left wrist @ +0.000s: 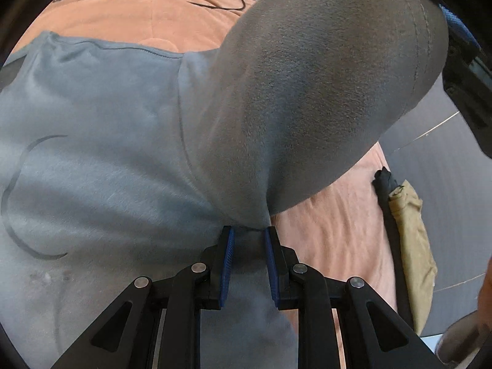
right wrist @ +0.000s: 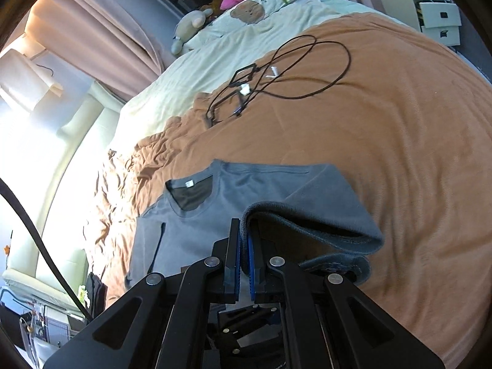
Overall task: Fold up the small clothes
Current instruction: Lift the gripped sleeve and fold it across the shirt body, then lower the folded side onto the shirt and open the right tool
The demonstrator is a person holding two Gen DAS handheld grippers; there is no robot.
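Observation:
A grey T-shirt [right wrist: 246,184] lies flat on the orange blanket [right wrist: 399,123], its V-neck and white label facing the far left. In the right wrist view my right gripper [right wrist: 243,246] is shut on a thick edge of the shirt and holds that fold lifted above the rest. In the left wrist view the shirt [left wrist: 92,153] fills the left side, showing a dark curved print. A raised flap [left wrist: 307,92] rises up and to the right. It gathers to a point at my left gripper [left wrist: 249,240], whose blue pads stand close together with grey fabric between them.
A black cable [right wrist: 307,70] loops across the blanket beyond the shirt. A tan cloth [left wrist: 412,246] and a black item [left wrist: 384,181] lie at the bed's right edge, with dark floor [left wrist: 446,169] beside them. Pale bedding [right wrist: 215,61], plush toys and white drawers [right wrist: 436,21] are farther off.

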